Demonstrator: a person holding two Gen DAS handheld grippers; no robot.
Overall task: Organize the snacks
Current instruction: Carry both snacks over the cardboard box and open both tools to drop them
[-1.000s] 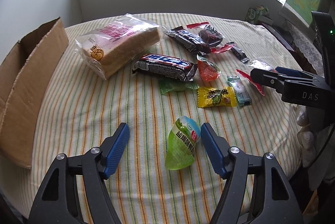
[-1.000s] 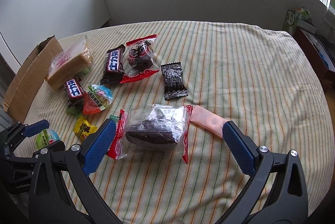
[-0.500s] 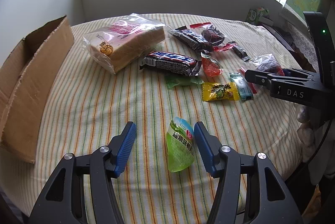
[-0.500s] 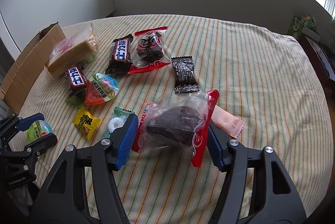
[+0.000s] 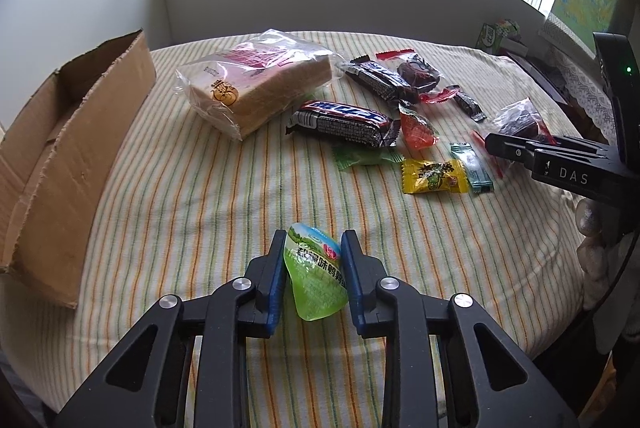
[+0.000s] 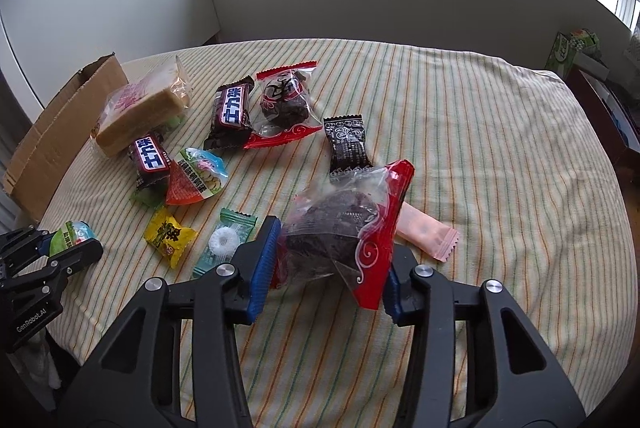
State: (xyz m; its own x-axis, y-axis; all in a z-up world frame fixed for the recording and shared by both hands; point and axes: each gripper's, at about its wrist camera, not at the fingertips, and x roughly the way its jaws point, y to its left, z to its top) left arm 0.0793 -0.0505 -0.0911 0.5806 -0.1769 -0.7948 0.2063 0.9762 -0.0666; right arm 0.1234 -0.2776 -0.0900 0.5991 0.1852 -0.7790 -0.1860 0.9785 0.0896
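Observation:
My left gripper (image 5: 314, 270) is shut on a green jelly cup (image 5: 318, 278), held just above the striped tablecloth (image 5: 180, 196). It also shows in the right wrist view (image 6: 74, 236). My right gripper (image 6: 328, 260) is shut on a clear red-edged bag with a dark cake (image 6: 340, 228), lifted off the cloth; in the left wrist view this bag (image 5: 520, 124) sits at the far right. An open cardboard box (image 5: 60, 132) lies at the left.
On the cloth lie a bread bag (image 5: 256, 84), two chocolate bars (image 5: 344, 122) (image 5: 380, 78), a second dark cake bag (image 6: 284, 104), an orange jelly cup (image 6: 196, 182), a yellow candy (image 6: 170, 236), a mint (image 6: 224, 242), a black sachet (image 6: 348, 144) and a pink sachet (image 6: 424, 232).
Both grippers have closed: the left on the green jelly cup, the right on the dark cake bag. Each has lifted its snack off the cloth.

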